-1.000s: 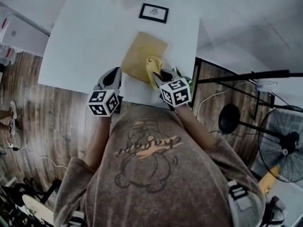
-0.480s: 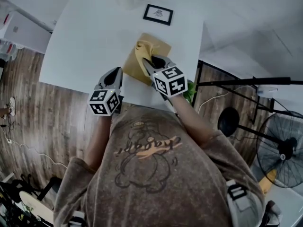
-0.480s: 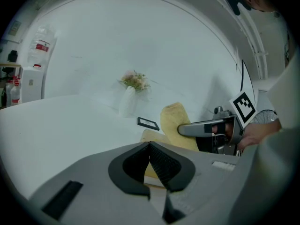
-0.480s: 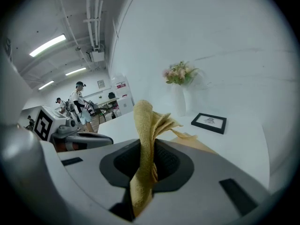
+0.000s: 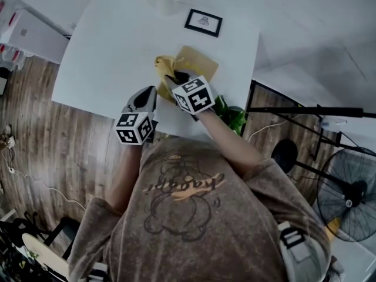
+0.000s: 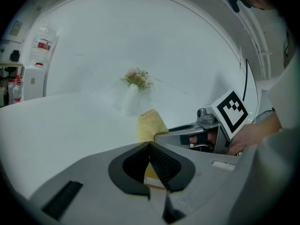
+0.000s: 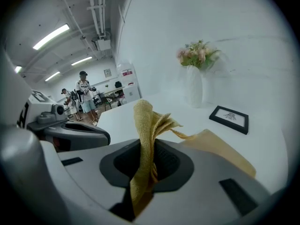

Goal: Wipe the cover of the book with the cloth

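Half done at best, judging by the layout. Clamped tight in the right hand-held gripper (image 5: pixel 174 79): the yellow cloth (image 7: pixel 145 121), bunched between the jaws and sticking up beyond them in the right gripper view. In the head view, cloth low over the left corner of the tan book (image 5: pixel 198 63), just above centre of the frame and partly hanging past the book's edge toward the white worktop (image 5: pixel 100 51). Actual contact with the cover hard to confirm.

Book flat on the worktop, cover up, right and upper parts bare of cloth. Lower left of that, the left hand-held gripper (image 5: pixel 148 93), jaws pressed together on nothing, near the worktop's lower edge, close beside the right one and apart from the book. Not steadying the book, as far as can be told.

No dust or streaks visible on the cover, so no telling which parts count as wiped. Probably left to do: sweep across the rest of the cover toward the right and upper corners.

Toward the top of the frame, a small framed picture (image 5: pixel 203 22) and a white vase (image 7: pixel 194 90) with flowers, well apart from the wiping.
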